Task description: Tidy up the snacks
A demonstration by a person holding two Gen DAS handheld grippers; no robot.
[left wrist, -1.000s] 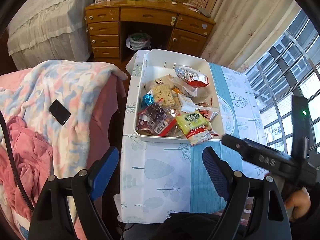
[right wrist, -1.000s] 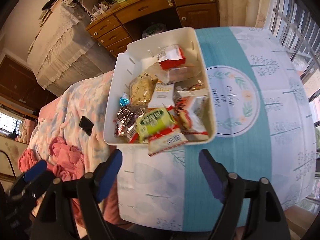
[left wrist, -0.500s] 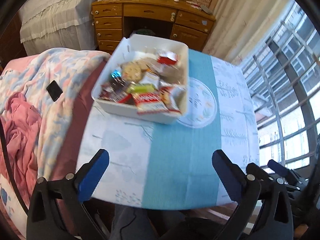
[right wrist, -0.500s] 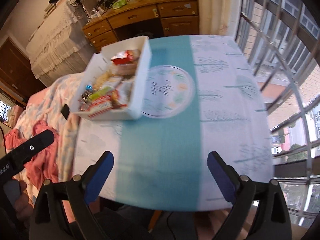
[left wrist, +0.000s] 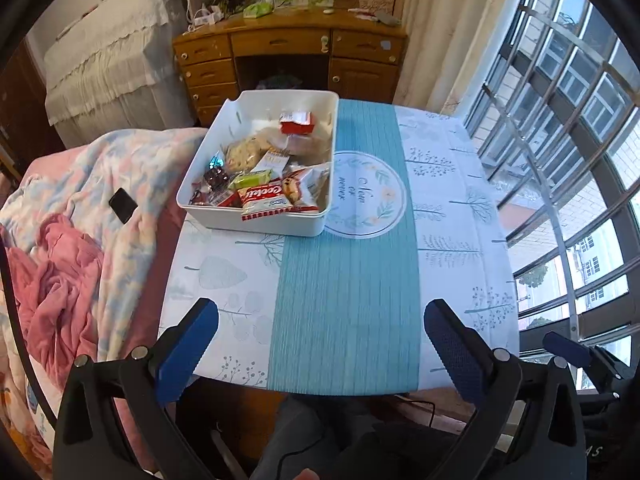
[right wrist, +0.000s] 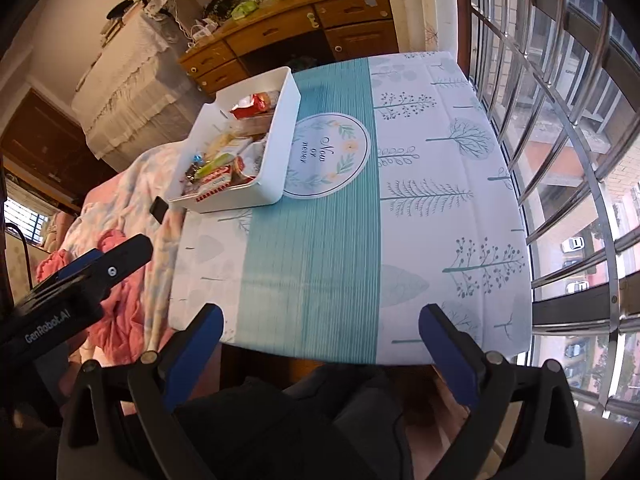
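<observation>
A white plastic bin (left wrist: pixel 256 222) stands at the far left of the table, filled with several snack packets, among them a red-and-white cookie pack (left wrist: pixel 266 198) and a red packet (left wrist: pixel 296 122). The same bin (right wrist: pixel 276 148) shows in the right wrist view. My left gripper (left wrist: pixel 320 312) hangs open over the table's near edge, well short of the bin, with nothing between its blue pads. My right gripper (right wrist: pixel 320 314) is beside it on the right, its jaws still opening and empty. Each gripper shows at the edge of the other's view.
The table wears a white and teal cloth (left wrist: pixel 348 288). A bed with a pastel blanket (left wrist: pixel 100 184), pink clothes and a black phone (left wrist: pixel 123 205) adjoins its left side. A wooden desk (left wrist: pixel 288 40) stands behind it. Barred windows (right wrist: pixel 560 160) run along the right.
Both grippers have drawn back from the bin toward the table's near edge and opened wider. The bin now looks smaller and farther away.
</observation>
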